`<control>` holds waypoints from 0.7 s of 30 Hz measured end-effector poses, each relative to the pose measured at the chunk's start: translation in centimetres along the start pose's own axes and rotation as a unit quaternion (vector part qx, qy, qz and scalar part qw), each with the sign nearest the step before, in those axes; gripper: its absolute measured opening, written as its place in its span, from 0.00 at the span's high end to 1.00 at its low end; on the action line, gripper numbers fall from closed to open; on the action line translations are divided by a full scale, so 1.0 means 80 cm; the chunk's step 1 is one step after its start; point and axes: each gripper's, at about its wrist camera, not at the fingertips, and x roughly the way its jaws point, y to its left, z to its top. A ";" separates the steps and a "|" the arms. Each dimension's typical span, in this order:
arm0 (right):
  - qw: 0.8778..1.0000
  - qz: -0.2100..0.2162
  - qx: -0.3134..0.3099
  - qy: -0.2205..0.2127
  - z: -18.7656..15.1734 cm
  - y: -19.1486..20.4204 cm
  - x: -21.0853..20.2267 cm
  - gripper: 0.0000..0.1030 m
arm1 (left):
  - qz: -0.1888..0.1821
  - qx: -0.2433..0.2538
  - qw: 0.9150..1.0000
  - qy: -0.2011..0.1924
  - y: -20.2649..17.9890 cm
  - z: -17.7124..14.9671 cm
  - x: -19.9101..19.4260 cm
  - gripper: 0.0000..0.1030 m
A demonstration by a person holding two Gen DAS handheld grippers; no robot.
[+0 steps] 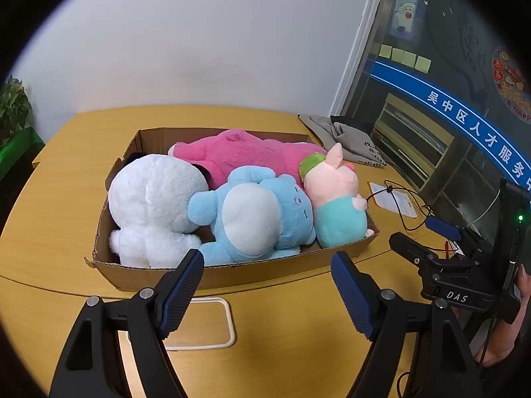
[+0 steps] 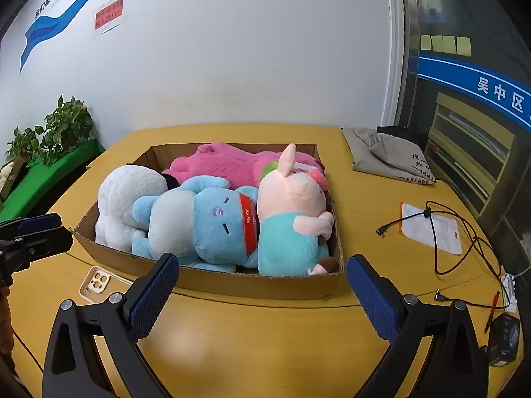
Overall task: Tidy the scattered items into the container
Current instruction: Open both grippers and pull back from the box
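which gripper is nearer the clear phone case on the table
Left. The left gripper hangs right over the phone case; the right gripper sits farther off, with the case beyond its left finger.

Both views are bright and evenly lit, with soft indoor light that seems to fall from above; no lamp shows. The yellow table (image 2: 265,348) carries a pale, diffuse sheen near its front edge in the right wrist view, and only faint, soft-edged shadows lie beside the cardboard box (image 1: 232,273). The white wall (image 1: 199,49) shades gently from bright to grey toward the corners. The glass door (image 1: 448,99) is dark and reflective. Each picture is a fisheye circle: black corners, a blurred dim rim, and straight lines such as the table edge and door frame bowing outward. The centre is sharp; the plush fur shows fine texture.
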 end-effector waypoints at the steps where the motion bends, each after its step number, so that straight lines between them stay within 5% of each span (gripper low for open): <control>1: 1.000 0.000 0.000 0.001 -0.001 0.000 0.000 0.00 | 0.000 0.000 1.000 -0.001 -0.001 0.000 0.000 0.23; 21: 1.000 -0.004 0.004 0.000 -0.007 -0.008 -0.009 0.00 | -0.003 0.004 1.000 -0.004 -0.012 -0.004 -0.006 0.23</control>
